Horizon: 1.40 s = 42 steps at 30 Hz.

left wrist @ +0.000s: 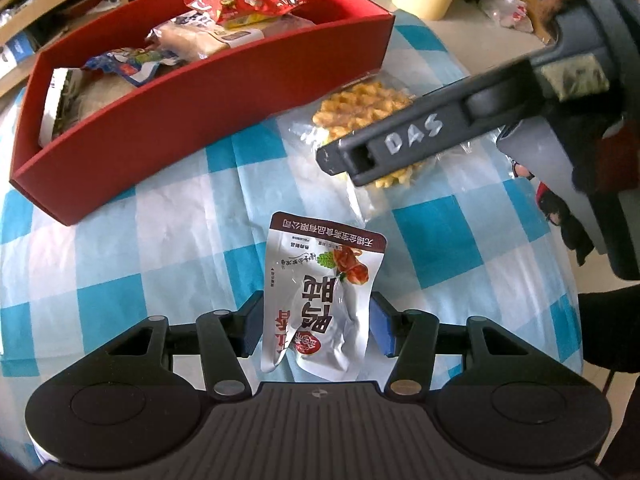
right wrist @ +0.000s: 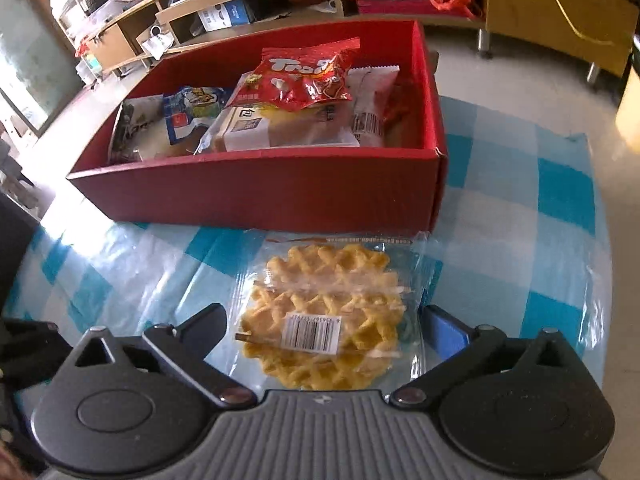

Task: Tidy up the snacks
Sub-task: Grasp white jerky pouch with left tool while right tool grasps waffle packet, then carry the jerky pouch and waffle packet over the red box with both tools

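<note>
A silver pouch with a brown top band, dark lettering and a picture of red meat sits between the left gripper jaws. The blue pads flank its sides; whether they press it or only bracket it, I cannot tell. It lies over the blue-and-white checked cloth covering the surface.

The waffle pack, clear wrap over golden lattice rounds with a white barcode sticker, lies flat on the cloth just in front of the red box. The right gripper is low over it, jaws spread wide on either side, not gripping.

The box already holds several packets, a red bag on top of a bread pack. From the left view, the right gripper's dark body reaches across over the waffles.
</note>
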Available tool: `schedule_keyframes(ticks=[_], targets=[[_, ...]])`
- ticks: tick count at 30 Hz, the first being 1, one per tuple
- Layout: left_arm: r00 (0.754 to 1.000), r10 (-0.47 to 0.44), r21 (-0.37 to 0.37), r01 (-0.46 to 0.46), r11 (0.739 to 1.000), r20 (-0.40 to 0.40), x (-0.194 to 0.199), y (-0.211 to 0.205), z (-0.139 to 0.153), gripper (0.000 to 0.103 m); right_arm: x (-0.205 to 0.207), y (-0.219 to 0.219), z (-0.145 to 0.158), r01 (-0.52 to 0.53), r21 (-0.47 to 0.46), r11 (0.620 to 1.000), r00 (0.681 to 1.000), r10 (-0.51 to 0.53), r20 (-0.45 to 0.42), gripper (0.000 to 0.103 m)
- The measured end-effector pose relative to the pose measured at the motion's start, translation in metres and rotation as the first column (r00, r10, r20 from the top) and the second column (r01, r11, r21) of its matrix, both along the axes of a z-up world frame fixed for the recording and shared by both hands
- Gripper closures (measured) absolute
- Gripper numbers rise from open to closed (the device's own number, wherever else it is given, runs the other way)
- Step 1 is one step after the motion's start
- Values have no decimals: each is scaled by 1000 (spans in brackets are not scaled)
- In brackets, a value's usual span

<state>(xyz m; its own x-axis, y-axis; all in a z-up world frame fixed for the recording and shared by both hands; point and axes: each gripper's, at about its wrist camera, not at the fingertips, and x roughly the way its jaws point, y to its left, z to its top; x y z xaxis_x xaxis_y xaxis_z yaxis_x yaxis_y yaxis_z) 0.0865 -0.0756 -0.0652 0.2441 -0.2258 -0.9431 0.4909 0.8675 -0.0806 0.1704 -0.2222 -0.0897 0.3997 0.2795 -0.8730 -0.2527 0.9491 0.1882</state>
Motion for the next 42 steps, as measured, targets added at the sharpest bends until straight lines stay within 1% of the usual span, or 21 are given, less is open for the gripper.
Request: schedule_keyframes(ticks=[2, 4, 8, 11, 16, 22, 26, 31, 42], targets=[[1000, 7, 5, -7, 1000, 4, 1, 1, 1, 41, -3, 4, 3, -24, -29, 999, 1000, 25, 19, 20], [1000, 19, 1, -19, 1000, 10, 0, 4, 6, 42, -6, 3, 6, -25, -17, 1000, 1000, 25, 17, 23], [999, 42, -11, -41, 999, 33, 1, 9, 15, 42, -11, 1, 9, -23, -26, 999, 999, 23, 22, 26], [997, 52, -22, -51, 998, 48, 1, 11, 21, 41, -17, -3, 15, -11, -7, 1000, 1000, 11, 26, 26], [995, 63, -27, -61, 998, 74, 1, 11, 31, 41, -32, -14, 32, 26, 52, 998, 998, -29, 58, 26], [990, 76, -35, -72, 997, 122, -1, 12, 44, 41, -49, -23, 49, 67, 135, 989, 993, -79, 87, 26], [984, 91, -41, -86, 995, 152, -1, 13, 52, 41, -56, -23, 58, 85, 168, 982, 989, -104, 108, 26], [970, 121, -34, -116, 993, 210, 0, 15, 64, 41, -55, -25, 64, 99, 196, 976, 984, -126, 129, 26], [938, 191, -52, -184, 982, 290, 13, 23, 84, 41, -48, -24, 78, 101, 238, 966, 970, -148, 191, 26]])
